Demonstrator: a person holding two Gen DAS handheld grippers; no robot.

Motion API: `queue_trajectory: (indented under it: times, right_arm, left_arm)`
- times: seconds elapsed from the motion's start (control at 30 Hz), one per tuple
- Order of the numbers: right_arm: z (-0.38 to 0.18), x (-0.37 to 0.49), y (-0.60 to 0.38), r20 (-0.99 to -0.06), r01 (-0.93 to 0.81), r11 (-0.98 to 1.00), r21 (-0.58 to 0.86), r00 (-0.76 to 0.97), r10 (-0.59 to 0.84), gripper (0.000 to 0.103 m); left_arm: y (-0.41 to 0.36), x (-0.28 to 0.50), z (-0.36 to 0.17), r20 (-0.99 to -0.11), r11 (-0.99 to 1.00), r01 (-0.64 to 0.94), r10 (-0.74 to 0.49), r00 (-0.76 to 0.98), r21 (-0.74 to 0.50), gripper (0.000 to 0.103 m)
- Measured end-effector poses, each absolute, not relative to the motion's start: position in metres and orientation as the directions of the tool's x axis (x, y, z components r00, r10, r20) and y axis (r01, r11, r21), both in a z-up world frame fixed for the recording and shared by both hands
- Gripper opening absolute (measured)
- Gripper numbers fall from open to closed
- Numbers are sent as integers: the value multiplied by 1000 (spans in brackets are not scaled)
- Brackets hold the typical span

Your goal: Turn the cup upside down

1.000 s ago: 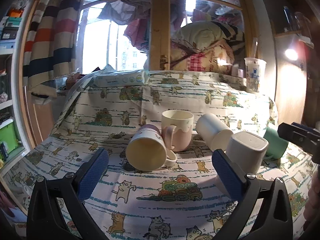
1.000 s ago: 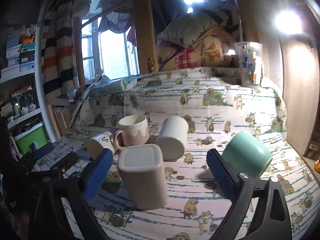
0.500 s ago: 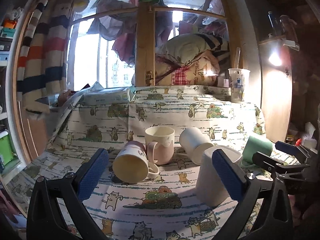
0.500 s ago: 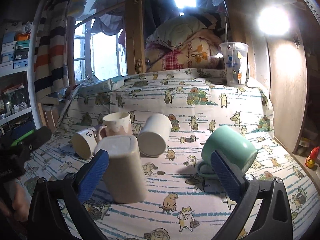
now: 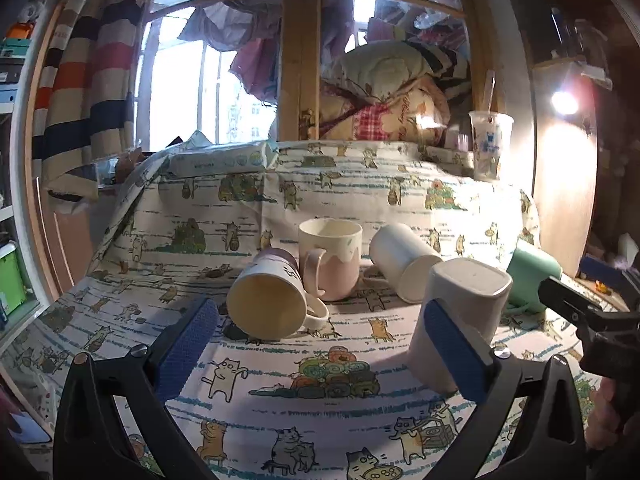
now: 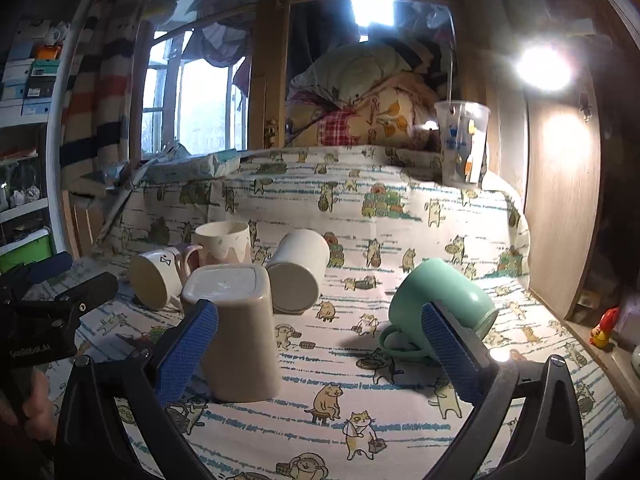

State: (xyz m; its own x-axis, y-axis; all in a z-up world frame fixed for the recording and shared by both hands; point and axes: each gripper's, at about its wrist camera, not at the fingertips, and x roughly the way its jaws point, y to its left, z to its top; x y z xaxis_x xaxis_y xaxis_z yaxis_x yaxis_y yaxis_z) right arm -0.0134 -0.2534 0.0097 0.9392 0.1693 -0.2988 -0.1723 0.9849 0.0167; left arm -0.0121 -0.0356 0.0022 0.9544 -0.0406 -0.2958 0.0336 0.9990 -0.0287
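Several cups sit on a cat-print cloth [image 5: 320,412]. A beige square cup [image 5: 464,312] [image 6: 236,328] stands upside down. A pink-and-cream mug [image 5: 330,258] [image 6: 222,242] stands upright. A white mug with a bow [image 5: 268,300] [image 6: 154,276], a white tumbler [image 5: 404,260] [image 6: 298,270] and a green mug [image 5: 532,276] [image 6: 440,308] lie on their sides. My left gripper [image 5: 320,348] is open and empty, in front of the white mug and the beige cup. My right gripper [image 6: 320,352] is open and empty, between the beige cup and the green mug.
A clear printed plastic cup [image 5: 490,148] [image 6: 464,142] stands at the back right. A flat wipes pack [image 5: 220,158] lies at the back left. A wooden panel [image 6: 560,208] borders the right side. Shelves and a green bin [image 5: 12,276] are at the left.
Both grippers have shifted a little, and both stay open and empty. The cups have not moved.
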Motion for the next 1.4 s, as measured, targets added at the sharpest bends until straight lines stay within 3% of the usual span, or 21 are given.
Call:
queue_trajectory:
  times: [1.4]
  right_arm:
    - [10,-14,-253,-301,-192,981,16,935,188,103]
  left_arm:
    - [-34,-13,4,-296,999,41,-45,954,-21,103]
